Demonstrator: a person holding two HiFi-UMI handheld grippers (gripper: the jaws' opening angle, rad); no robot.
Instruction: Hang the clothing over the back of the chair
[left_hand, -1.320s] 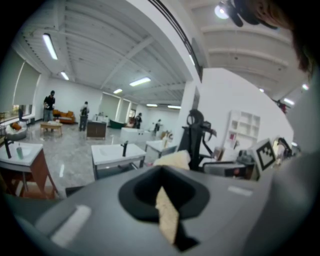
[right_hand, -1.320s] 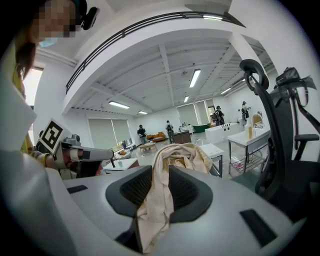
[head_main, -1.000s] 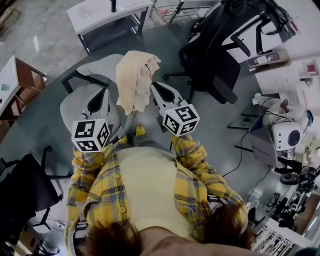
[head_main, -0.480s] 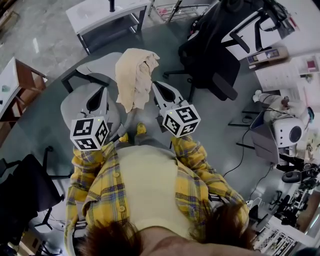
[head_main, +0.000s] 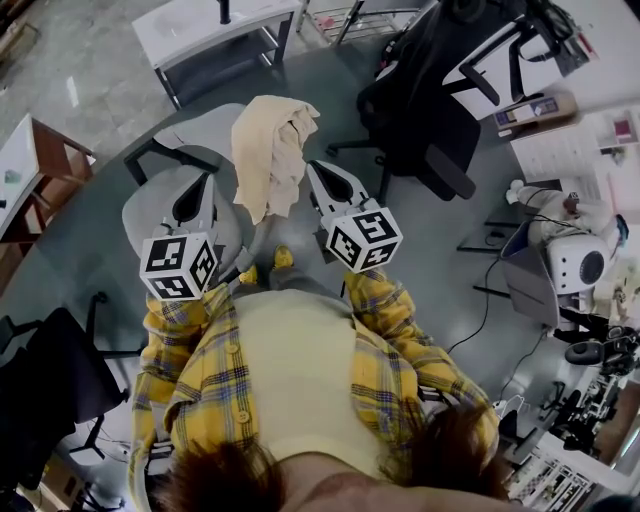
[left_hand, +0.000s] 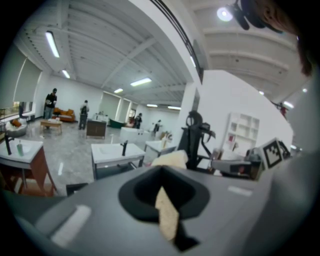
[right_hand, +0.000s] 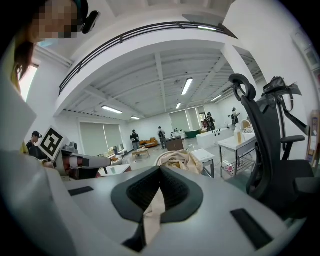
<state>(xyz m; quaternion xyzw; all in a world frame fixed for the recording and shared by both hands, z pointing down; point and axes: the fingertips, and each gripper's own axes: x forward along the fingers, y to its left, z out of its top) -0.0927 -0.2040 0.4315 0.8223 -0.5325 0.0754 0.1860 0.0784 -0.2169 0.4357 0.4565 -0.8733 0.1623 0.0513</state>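
Clothing (head_main: 268, 160) bunches over the chair (head_main: 150, 210), edges pinched tight by left gripper (head_main: 207, 180) and right gripper (head_main: 313, 170) jaws.

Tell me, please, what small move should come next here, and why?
Probably raise both grippers together: the left gripper and right gripper each pinch the beige clothing, yet it looks bunched at the grey chair, not spread over its back.

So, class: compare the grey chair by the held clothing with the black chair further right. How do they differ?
Colour: the grey chair is pale grey; the black chair is black all over. Place: the grey chair is right by the left gripper and the beige clothing; the black chair stands apart, beyond the right gripper. Both are office chairs with armrests.
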